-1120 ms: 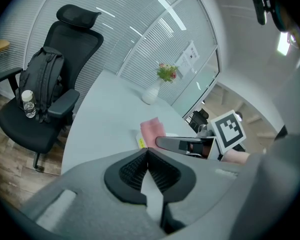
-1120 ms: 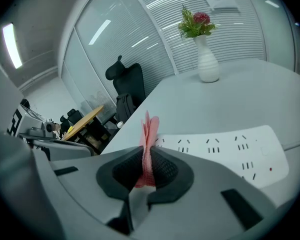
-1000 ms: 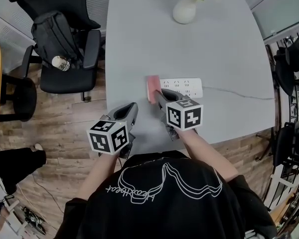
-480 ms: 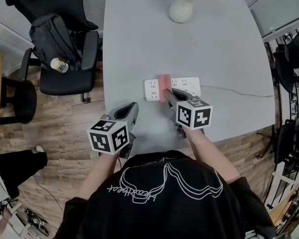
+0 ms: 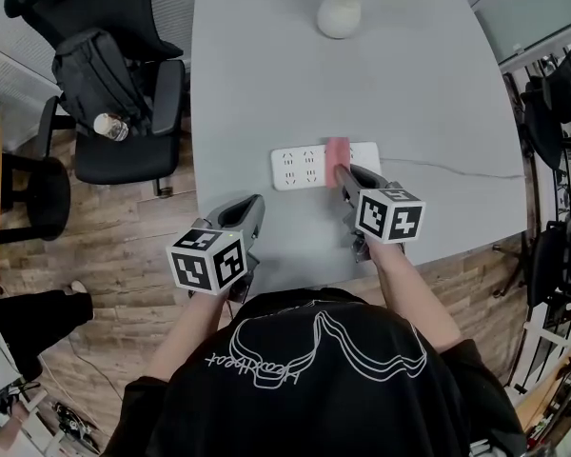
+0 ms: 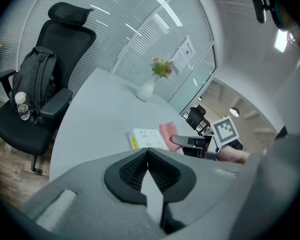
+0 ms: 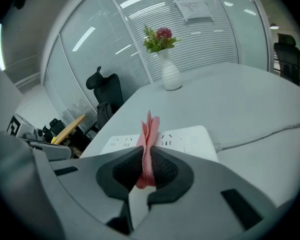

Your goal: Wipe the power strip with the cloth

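Note:
A white power strip (image 5: 305, 167) (image 7: 185, 139) (image 6: 145, 138) lies on the grey table, its cable (image 5: 457, 172) running off to the right. A folded pink cloth (image 5: 338, 149) (image 7: 149, 136) (image 6: 168, 132) rests on the strip's right part, pinched in my right gripper (image 5: 344, 174) (image 7: 146, 173), which is shut on it. My left gripper (image 5: 246, 215) (image 6: 146, 168) hangs over the table's near left edge, shut and empty, away from the strip.
A white vase with flowers (image 5: 341, 9) (image 7: 169, 71) stands at the table's far side. A black office chair with a backpack and a bottle (image 5: 114, 93) (image 6: 35, 91) sits left of the table (image 5: 428, 84). More chairs (image 5: 552, 93) stand at the right.
My right gripper has slid the pink cloth rightward along the power strip, from its left end to its right part. The left gripper has stayed put.

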Demonstrator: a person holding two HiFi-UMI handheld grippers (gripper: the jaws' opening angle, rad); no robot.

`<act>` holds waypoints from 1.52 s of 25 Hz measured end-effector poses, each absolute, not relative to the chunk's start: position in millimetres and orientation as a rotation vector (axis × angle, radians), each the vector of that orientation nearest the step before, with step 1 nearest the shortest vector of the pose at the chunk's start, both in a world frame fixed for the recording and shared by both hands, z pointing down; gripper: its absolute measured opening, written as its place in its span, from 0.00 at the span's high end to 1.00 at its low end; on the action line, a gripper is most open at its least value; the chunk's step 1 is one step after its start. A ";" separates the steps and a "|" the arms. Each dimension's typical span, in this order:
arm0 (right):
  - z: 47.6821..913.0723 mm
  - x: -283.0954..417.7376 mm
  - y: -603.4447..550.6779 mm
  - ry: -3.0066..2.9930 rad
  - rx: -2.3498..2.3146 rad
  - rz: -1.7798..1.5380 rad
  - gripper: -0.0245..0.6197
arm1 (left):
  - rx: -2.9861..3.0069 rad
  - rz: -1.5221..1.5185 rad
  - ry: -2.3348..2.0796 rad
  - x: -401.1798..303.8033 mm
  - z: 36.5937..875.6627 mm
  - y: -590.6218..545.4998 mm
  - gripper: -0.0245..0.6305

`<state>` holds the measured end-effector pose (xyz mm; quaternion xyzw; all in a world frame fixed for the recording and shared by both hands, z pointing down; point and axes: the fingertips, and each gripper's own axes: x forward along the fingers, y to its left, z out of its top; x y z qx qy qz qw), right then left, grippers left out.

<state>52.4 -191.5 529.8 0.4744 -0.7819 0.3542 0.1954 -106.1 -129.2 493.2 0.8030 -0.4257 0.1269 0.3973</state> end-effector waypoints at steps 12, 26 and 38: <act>530.2 93.9 -193.6 -2.132 1.430 0.970 0.90 | 2.045 0.319 -1.070 -102.3 491.3 -126.1 0.94; 530.6 131.3 -193.2 -2.090 1.501 0.942 0.89 | 2.047 0.340 -1.051 -96.9 494.4 -124.9 0.94; 531.2 138.3 -193.4 -2.097 1.502 0.947 0.90 | 2.038 0.346 -1.054 -92.1 497.8 -123.3 0.94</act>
